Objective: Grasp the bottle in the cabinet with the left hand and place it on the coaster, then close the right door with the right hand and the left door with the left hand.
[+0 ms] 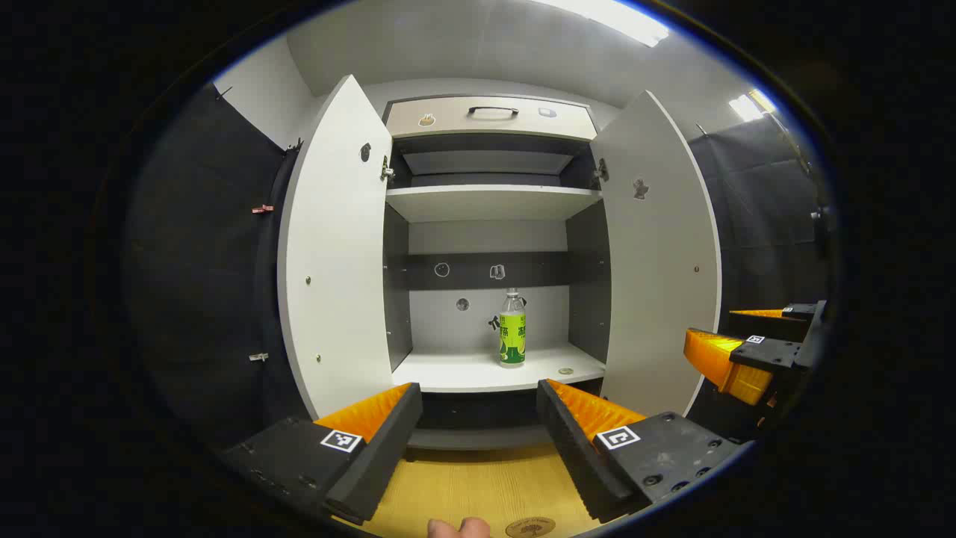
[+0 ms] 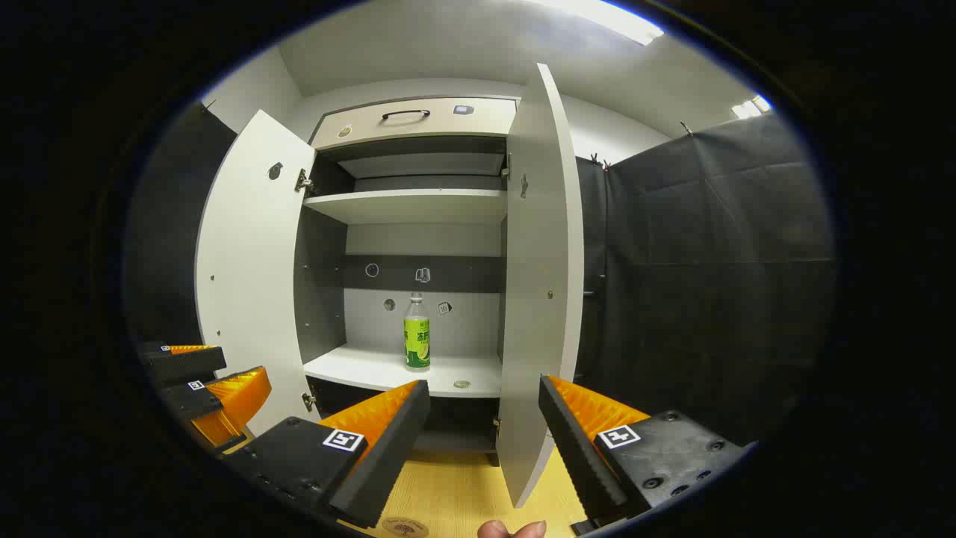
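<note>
Cabinet [image 1: 485, 224], both doors swung wide. Bottle [image 1: 512, 329] stands upright on the lower shelf [image 1: 463, 370], right of centre, long axis vertical, cap up. Clear plastic with a green label: probably light, smooth, somewhat squeezable; best taken at the labelled mid-body, from the front. Coaster [image 1: 530, 527] lies on the wooden surface [image 1: 478, 486] below. Left tongs [image 1: 478, 441] apart, empty, well short of it. Right tongs [image 2: 484, 441] apart, empty.

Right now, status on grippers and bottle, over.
Left gripper open, right gripper open, both empty. Bottle upright on lower cabinet shelf. Both doors open, path clear.
</note>
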`<state>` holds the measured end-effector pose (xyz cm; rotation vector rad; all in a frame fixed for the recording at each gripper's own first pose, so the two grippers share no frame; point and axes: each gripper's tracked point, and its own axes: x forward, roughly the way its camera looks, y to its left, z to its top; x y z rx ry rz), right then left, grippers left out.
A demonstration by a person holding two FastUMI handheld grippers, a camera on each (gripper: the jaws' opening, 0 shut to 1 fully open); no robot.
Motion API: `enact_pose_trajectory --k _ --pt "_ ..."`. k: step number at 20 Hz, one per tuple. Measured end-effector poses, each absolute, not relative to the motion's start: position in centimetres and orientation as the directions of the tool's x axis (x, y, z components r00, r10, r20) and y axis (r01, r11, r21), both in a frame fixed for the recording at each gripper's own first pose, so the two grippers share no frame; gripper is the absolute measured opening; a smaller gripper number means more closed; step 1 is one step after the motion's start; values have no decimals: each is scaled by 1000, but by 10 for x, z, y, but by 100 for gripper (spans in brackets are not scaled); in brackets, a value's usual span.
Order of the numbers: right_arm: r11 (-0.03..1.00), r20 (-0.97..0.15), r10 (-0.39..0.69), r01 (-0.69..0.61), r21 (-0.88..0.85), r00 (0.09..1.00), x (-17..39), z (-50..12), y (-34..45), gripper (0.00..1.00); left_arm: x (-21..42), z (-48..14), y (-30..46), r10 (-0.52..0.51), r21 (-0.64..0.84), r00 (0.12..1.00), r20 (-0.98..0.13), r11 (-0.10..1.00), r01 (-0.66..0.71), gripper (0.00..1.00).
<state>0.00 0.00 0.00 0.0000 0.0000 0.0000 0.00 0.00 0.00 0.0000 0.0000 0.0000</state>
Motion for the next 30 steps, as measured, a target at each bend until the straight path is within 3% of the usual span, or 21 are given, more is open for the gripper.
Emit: enact_pose_trajectory --k 22,30 --pt "1000 9 8 -8 5 1000 1 5 5 98 8 3 1 9 -7 1000 9 1000 -9 98" --pt "1000 15 1 -1 7 1000 -6 5 -9 98 71 7 -22 -49 -12 999 20 999 49 98"
